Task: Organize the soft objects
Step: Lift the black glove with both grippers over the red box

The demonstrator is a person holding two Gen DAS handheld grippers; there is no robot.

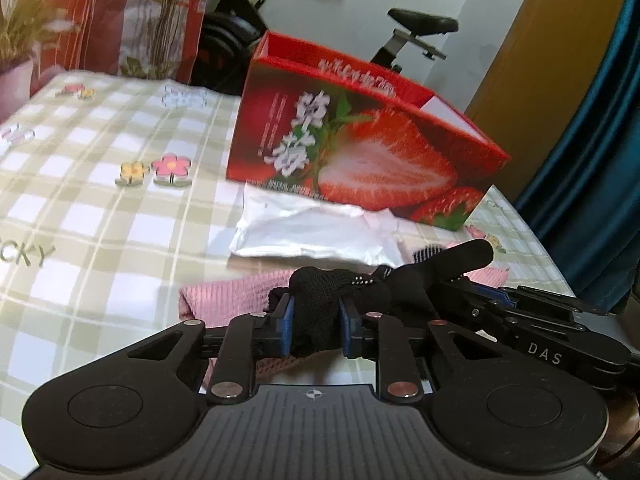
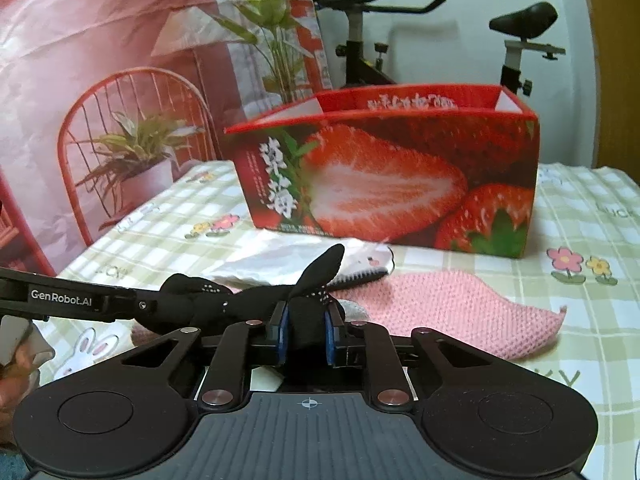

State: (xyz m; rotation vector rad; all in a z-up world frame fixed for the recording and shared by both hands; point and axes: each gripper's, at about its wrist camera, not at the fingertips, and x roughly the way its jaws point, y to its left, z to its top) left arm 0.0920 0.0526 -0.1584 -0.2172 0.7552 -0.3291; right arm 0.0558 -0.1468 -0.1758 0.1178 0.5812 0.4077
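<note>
Left wrist view: left gripper (image 1: 316, 330) pinches black knit glove (image 1: 320, 300) over pink knitted cloth (image 1: 236, 296); strawberry box (image 1: 360, 152) open behind, likely destination.

Right wrist view: right gripper (image 2: 306, 332) pinches same glove's other end, probably to stretch or fold it.

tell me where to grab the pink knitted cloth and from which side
Grip the pink knitted cloth at its upturned right corner, coming in low from the right. That corner lifts off the checked tablecloth, giving the jaws an edge, while the black glove covers its left end and the strawberry box blocks the far side.
</note>
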